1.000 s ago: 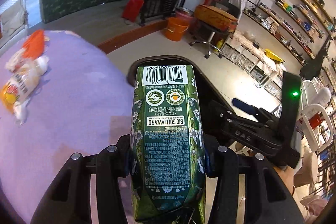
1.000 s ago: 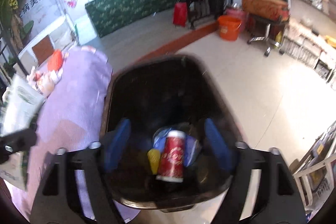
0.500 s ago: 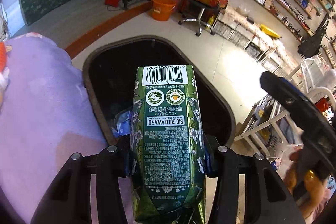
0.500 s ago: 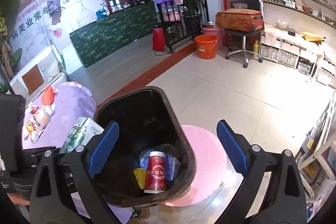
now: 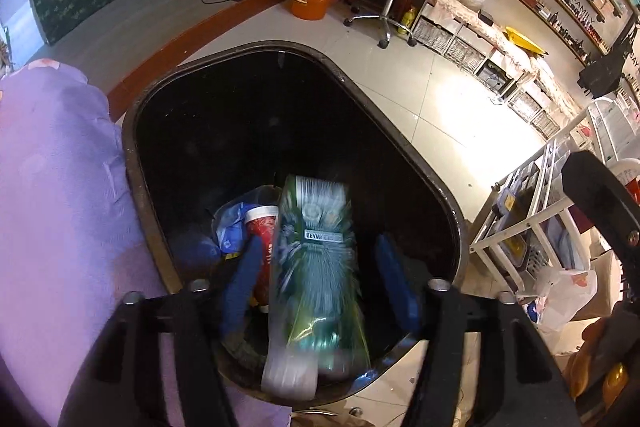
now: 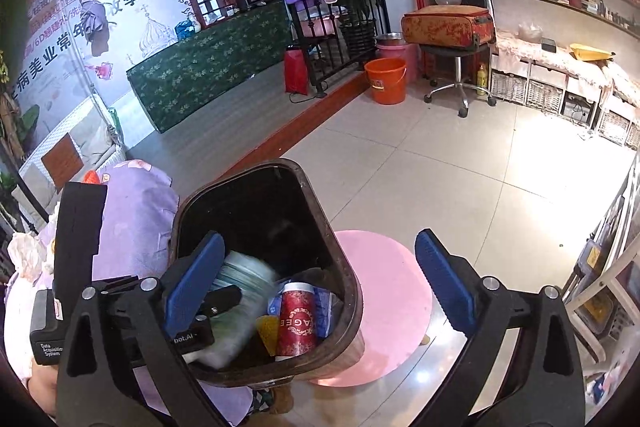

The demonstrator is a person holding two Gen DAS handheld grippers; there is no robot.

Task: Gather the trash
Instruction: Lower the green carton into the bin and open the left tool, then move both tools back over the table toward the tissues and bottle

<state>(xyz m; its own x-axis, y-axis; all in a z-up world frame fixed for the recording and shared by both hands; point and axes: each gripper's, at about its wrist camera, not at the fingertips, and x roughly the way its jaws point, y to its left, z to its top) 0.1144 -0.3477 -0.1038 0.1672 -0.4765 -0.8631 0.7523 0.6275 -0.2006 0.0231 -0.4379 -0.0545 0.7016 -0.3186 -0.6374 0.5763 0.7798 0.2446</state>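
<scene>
A tiled shop floor with shelves along the walls and a purple-covered desk [image 5: 60, 195] sets the scene; a dark trash bin [image 5: 404, 155] stands against the desk's edge, partly on a pink round mat [image 6: 392, 303].

The left gripper [image 5: 318, 283] hangs directly over the bin's mouth, its blue-padded fingers [image 5: 242, 279] spread apart. Between them a green drink carton [image 5: 316, 267] shows as a motion blur, clear of both pads and pointing down into the bin, so it looks to be dropping in. From the right wrist view the same carton [image 6: 240, 287] is a pale smear inside the bin's near left corner. A red paper cup [image 6: 298, 319] already lies at the bottom, beside a blue wrapper [image 6: 324, 307] and a small yellow piece [image 6: 268, 327].

The right gripper [image 6: 316, 283] waits above the bin's near rim with its fingers wide and nothing between them.

The step in hand appears to be the release of the carton, nearly complete. More litter seems to wait on the desk: a crumpled white wrapper [image 6: 24, 255] at its left edge and something orange [image 6: 91, 177] at the far end. The next move likely calls for lifting the left gripper clear of the rim, swinging to the desk and closing on one of those pieces.
</scene>
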